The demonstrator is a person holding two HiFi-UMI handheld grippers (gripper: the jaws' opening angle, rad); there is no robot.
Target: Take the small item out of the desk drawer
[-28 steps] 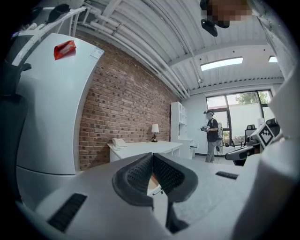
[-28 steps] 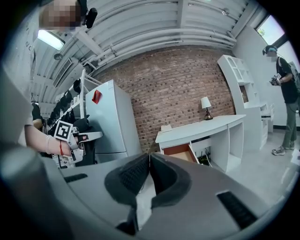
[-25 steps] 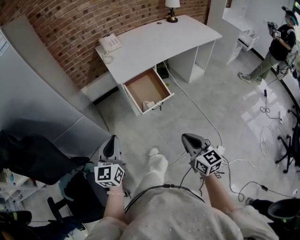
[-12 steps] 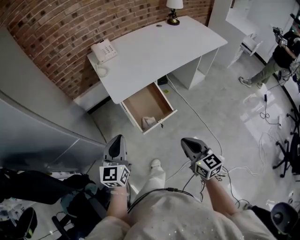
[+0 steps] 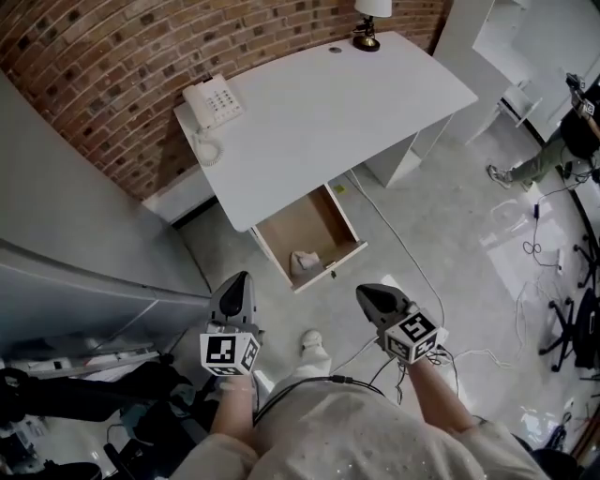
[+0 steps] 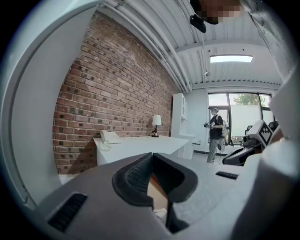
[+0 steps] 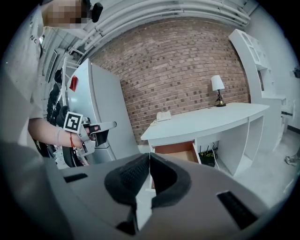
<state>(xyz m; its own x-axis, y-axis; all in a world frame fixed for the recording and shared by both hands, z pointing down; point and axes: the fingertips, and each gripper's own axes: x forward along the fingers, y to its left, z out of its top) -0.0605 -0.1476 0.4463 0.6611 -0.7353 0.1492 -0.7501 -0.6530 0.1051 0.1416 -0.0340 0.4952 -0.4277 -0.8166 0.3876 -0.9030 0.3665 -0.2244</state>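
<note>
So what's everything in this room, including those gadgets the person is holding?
desk: one, white, against the brick wall
drawer: one, brown inside, open under the desk
small item: one, whitish, near the drawer's front
telephone: one, white, on the desk
lamp: one, white shade, desk's far corner
cable: white, across the floor
bystander: one, dark top, far right
left gripper: grey, shut, empty
right gripper: grey, shut, empty
</note>
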